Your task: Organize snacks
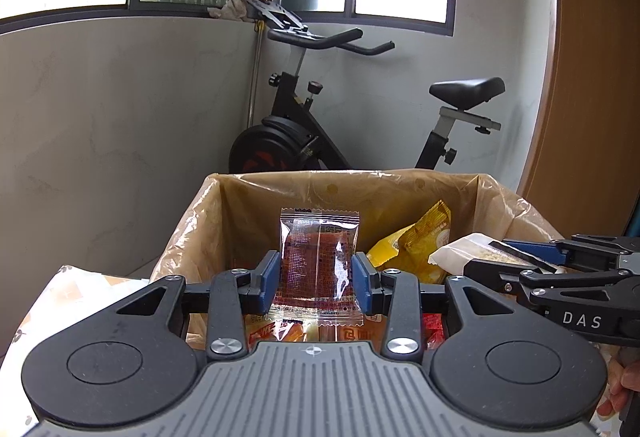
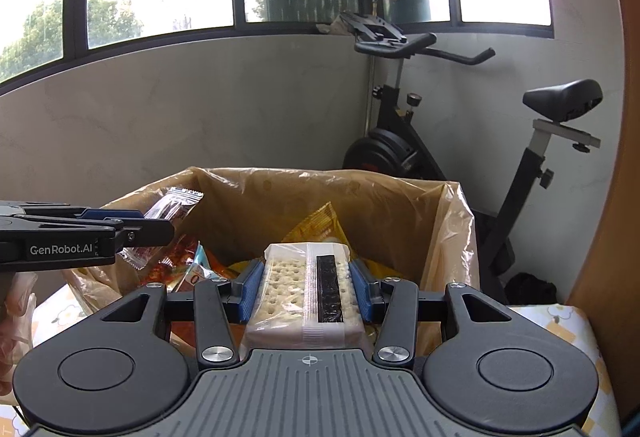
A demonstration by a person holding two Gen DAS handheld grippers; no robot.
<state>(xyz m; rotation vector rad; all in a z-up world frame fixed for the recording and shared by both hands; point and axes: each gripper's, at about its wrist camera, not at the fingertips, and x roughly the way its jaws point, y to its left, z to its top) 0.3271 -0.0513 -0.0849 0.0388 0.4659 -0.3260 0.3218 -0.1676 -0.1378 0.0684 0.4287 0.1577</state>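
My left gripper [image 1: 315, 277] is shut on a clear packet with a red snack inside [image 1: 318, 257], held upright above the open box [image 1: 196, 221] lined with a tan plastic bag. My right gripper [image 2: 307, 283] is shut on a white cracker pack [image 2: 306, 289], also over the box [image 2: 456, 237]. Each gripper shows in the other's view: the right one with its cracker pack [image 1: 472, 253] at the right, the left one with its red packet [image 2: 168, 213] at the left. Inside the box lie a yellow snack bag [image 1: 416, 241] and several red and orange packets [image 2: 180, 261].
The box stands on a table with a floral cloth [image 2: 560, 321]. An exercise bike [image 1: 304, 125] stands behind the box against the grey wall, under windows. A wooden panel [image 1: 592, 77] rises on the right.
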